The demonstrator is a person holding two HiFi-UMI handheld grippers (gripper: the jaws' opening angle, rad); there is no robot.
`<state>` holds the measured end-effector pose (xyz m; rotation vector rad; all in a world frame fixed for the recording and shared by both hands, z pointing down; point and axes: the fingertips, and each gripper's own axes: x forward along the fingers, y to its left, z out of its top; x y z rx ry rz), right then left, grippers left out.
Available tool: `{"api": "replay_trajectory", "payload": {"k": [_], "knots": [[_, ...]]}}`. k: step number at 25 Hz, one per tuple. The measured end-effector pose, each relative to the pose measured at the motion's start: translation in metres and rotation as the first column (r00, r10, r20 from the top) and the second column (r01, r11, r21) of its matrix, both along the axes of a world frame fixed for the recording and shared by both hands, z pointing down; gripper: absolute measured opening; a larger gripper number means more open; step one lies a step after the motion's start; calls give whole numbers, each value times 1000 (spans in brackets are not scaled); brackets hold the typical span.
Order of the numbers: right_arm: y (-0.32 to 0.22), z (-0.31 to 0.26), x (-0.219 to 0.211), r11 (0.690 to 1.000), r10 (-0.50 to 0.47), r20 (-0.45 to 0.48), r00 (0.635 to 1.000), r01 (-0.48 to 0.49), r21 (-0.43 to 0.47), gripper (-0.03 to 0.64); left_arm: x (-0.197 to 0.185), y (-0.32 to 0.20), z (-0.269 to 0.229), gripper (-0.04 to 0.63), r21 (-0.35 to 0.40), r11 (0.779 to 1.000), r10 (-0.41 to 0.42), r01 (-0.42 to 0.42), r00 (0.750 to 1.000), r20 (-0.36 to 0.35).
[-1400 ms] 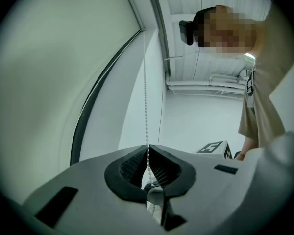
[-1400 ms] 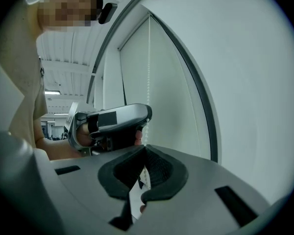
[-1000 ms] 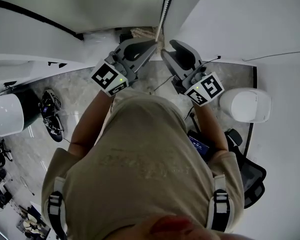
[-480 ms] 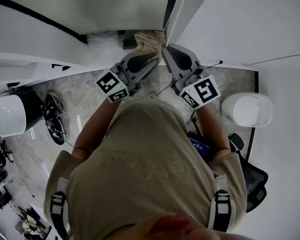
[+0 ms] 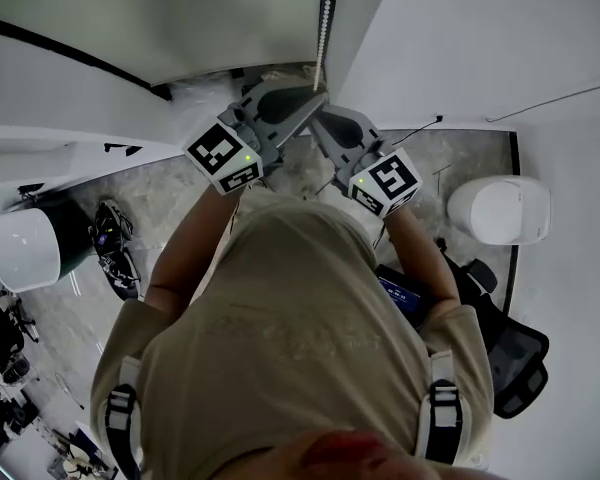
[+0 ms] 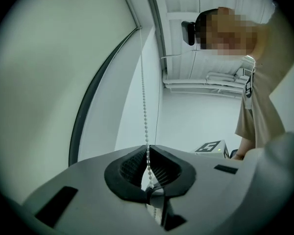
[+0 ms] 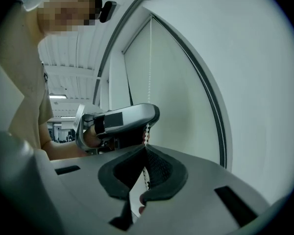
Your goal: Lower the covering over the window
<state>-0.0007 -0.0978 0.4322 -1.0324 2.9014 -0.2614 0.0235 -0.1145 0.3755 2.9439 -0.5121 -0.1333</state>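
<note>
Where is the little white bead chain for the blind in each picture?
Head view: the white beaded pull chain hangs at the top centre, running down to the grippers.
Left gripper view: chain in the centre, dropping between the jaws.
Right gripper view: chain as a thin line, upper centre.
Shared landmark: the left gripper, shut on the chain in all three.

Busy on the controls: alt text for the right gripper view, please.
The right gripper is shut on the bead chain, directly below the left gripper, which holds the same chain higher up. A pale roller blind hangs behind them.
</note>
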Motion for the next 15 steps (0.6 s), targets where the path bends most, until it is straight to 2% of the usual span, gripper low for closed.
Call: {"api": "replay_trajectory", "payload": {"k": [5,7,8,10,11,15], "knots": [[12,18,4,999,-47,-44,998,46,-23,9,-3,11,19,26,21,1000,-10,10,1000,-8],[19,10,11,995,-102,1,995,102,-16,17,-13,12,21,26,52,998,-42,42,999,-10],[19,0,19,994,-110,59,992,111,-12,91,-18,12,20,26,72,996,-58,58,998,-3],[11,-28,34,996,-86,171,982,87,3,120,-26,13,19,26,96,993,-75,75,997,3],[7,-42,35,997,-78,192,978,75,21,120,-27,14,19,26,98,992,-75,74,997,0],[8,-77,7,992,-99,146,984,87,91,118,-17,29,25,26,111,993,-44,41,999,27]]}}
